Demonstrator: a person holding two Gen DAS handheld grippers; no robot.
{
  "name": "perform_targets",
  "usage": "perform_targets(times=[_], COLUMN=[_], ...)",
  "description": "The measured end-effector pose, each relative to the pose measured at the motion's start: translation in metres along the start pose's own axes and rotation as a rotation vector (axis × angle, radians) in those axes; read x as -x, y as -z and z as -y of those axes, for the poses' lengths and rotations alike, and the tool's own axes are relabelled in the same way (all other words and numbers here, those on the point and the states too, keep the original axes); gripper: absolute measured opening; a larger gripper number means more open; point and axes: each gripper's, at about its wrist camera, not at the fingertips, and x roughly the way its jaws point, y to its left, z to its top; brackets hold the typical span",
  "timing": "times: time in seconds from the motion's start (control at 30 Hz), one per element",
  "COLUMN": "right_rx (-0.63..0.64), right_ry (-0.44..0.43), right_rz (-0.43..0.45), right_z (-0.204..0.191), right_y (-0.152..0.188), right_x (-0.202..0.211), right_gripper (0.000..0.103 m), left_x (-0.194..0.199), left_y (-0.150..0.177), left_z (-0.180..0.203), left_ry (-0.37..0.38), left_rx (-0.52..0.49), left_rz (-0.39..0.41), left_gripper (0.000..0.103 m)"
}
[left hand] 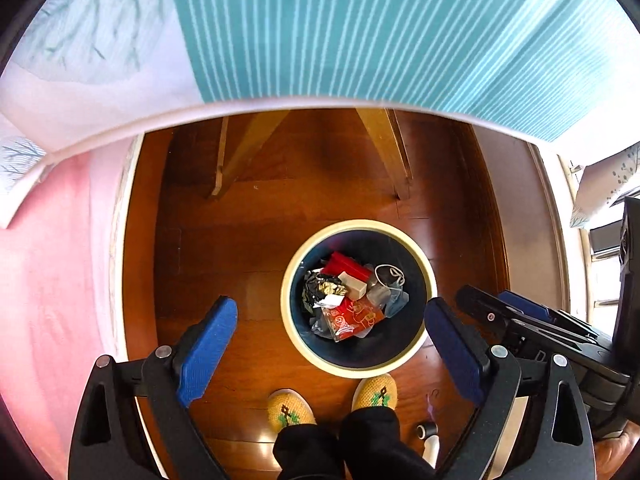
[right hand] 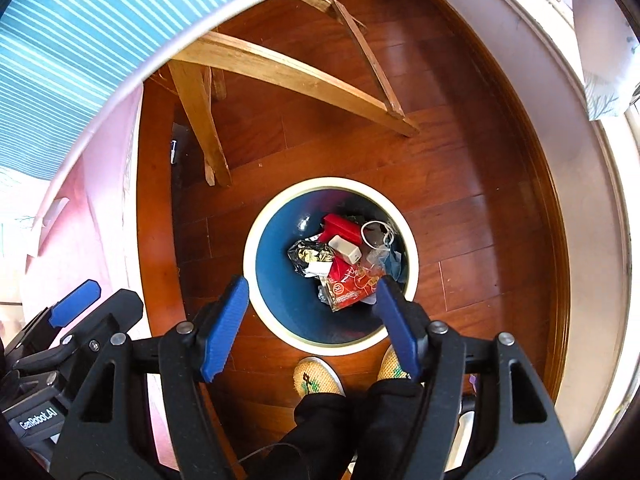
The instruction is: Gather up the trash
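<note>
Wood floor (left hand: 248,240) with a round trash bin (left hand: 428,280) sitting right by the person's slippers (left hand: 290,410), wrappers and junk (left hand: 352,300) piled inside. Left gripper (left hand: 332,344) and right gripper (right hand: 312,320) both hang above it, jaws spread, nothing between them.

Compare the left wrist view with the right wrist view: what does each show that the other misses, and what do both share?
Only the left wrist view shows the pale fabric printed with bare branches at upper left and the open left claw from behind. Only the right wrist view shows a small dark pen-like object on the floor by the wooden leg, and the open right claw from behind. Both share the cream-rimmed bin with red wrappers inside, the wooden legs, the striped teal cloth, and the person's knitted slippers.
</note>
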Motion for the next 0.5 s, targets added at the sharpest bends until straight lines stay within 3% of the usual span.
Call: perform_targets(times=[0.5], right_rx=[0.048], right_ry=[-0.006], right_rz=[0.090], right_z=[-0.040], right_y=[-0.024], right_x=[0.114], right_gripper=[0.064], left_x=[0.123], left_y=[-0.027], left_z=[0.007], left_ry=[-0.064], left_rx=[0.031], left_rz=[0.083], left_gripper=[0.096])
